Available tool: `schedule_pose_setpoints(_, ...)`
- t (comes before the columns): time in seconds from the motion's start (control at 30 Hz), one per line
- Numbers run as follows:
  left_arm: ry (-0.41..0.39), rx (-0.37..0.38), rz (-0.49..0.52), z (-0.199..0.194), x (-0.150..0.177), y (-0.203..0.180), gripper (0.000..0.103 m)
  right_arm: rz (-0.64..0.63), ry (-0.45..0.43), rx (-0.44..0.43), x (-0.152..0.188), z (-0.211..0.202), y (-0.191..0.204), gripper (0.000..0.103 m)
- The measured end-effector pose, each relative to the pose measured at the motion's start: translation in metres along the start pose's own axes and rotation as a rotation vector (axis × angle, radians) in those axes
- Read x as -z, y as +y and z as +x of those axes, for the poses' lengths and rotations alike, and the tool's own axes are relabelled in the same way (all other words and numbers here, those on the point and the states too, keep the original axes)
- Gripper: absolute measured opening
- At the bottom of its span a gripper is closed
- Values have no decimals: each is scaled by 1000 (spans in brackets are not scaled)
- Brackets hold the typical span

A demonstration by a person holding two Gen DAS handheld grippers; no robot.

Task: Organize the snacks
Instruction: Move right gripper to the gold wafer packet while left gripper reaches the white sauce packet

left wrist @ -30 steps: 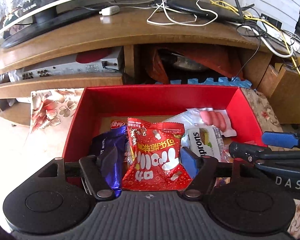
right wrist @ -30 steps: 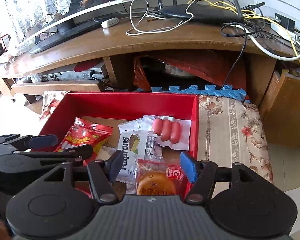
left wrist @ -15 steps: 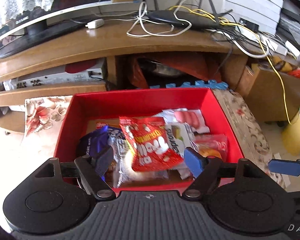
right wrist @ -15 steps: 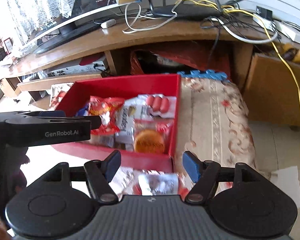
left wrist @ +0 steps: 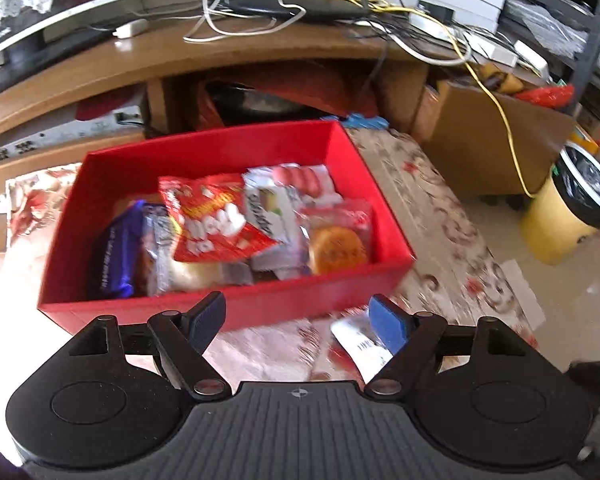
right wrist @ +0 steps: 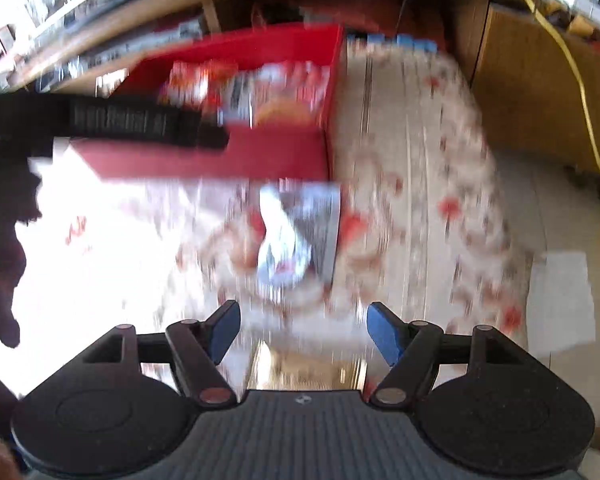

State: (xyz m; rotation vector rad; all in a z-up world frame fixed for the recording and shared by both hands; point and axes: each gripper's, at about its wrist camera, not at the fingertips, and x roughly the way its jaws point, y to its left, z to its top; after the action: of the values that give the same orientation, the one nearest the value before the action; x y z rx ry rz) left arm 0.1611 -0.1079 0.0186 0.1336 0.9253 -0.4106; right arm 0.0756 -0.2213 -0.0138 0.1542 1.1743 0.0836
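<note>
Your left hand-held gripper [left wrist: 296, 318] and right hand-held gripper [right wrist: 303, 330] both stand moderately wide with nothing between the pads; the jaws of each have just been opening. The red box [left wrist: 384, 216], a stiff card tray with straight walls, lies at 12 o'clock from the left gripper and at about 11 o'clock from the right. It holds the sorted snacks: a glossy red crisp bag [left wrist: 214, 220], a purple foil bar [left wrist: 112, 256], a clear-wrapped round cake [left wrist: 338, 244] and pink sausages [left wrist: 300, 174].

One silver-white packet [right wrist: 300, 232] lies loose on the floral table cloth [right wrist: 416, 200], just outside the box's near wall, at 12 o'clock from the right gripper. In the left view only its corner shows, beside the right-hand pad.

The step in hand appears to be fetching this packet. The view is blurred, so slow down first. Bring the pads astride a crimped edge, where slippery film bunches least. Close gently, since the contents may crush.
</note>
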Motion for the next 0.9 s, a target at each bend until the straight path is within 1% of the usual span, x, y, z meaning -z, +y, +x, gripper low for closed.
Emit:
schedule_pose_setpoints(0.1, 16, 14, 14, 1, 6, -6, 84, 2, 31, 12, 10, 5, -1, 69)
schedule_pose_setpoints(0.23, 29, 29, 30, 1, 11, -8, 84, -71, 62, -29, 15, 0, 7, 69)
schedule_pose_setpoints(0.37, 33, 38, 24, 0, 12, -4, 84, -272, 98, -24, 20, -2, 26, 69)
schedule_pose_setpoints(0.47, 47, 49, 15, 1, 13, -1, 84, -448, 153, -20, 24, 2, 38, 69)
schedule_pose_setpoints(0.57, 69, 70, 7, 4, 14, 0, 84, -559, 191, -48, 24, 8, 43, 69)
schedule_pose_setpoints(0.67, 92, 84, 6, 9, 16, -4, 84, -640, 232, -70, 22, 21, 48, 69)
schedule_pose_setpoints(0.7, 99, 87, 7, 11, 16, -4, 85, -654, 248, -72, 22, 26, 49, 71)
schedule_pose_setpoints(0.77, 111, 87, 11, 15, 17, -6, 85, -682, 262, -63, 21, 37, 49, 72)
schedule_pose_setpoints(0.8, 117, 84, 13, 16, 18, -7, 85, -677, 262, -72, 20, 40, 47, 75)
schedule_pose_setpoints(0.83, 123, 82, 15, 18, 19, -7, 85, -668, 261, -83, 21, 40, 45, 76)
schedule_pose_setpoints(0.9, 141, 77, 15, 23, 21, -7, 85, -644, 252, -71, 21, 41, 40, 76)
